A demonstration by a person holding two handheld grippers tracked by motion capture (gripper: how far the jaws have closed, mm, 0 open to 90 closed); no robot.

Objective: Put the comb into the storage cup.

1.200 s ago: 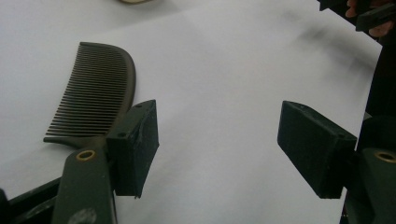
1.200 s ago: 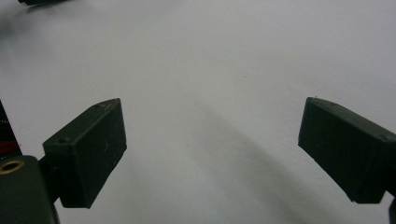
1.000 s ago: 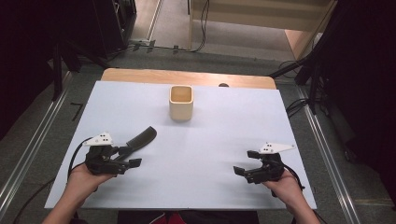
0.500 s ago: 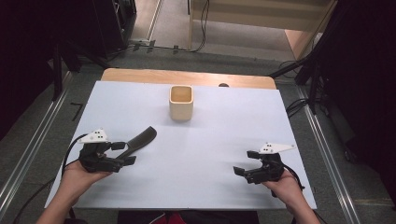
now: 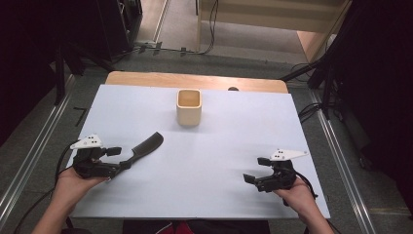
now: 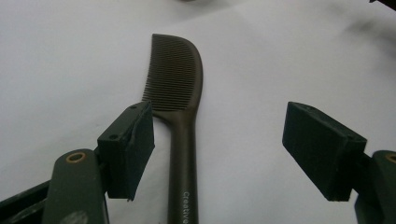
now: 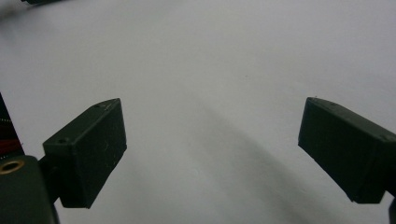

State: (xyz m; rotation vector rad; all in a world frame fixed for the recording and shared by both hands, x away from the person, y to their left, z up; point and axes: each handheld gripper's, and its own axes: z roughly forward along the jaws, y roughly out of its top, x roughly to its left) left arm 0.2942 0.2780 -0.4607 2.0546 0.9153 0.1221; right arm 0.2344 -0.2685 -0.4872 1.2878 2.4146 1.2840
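High view | comb point(image 5: 146, 145) flat, toothed end toward cup point(image 5: 189, 106) | left gripper point(image 5: 122, 158) and right gripper point(image 5: 254, 170) jaws apart, empty

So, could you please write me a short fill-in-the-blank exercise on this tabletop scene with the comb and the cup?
1. The dark comb lies flat on the white table with its handle between the jaws of the ____ gripper.
2. That gripper's jaws stand ____, their pads clear of the handle.
3. The beige cup stands ____ near the table's far edge.
4. Between the open jaws of the right gripper there is ____ but bare table.

Missing words: left; open; upright; nothing
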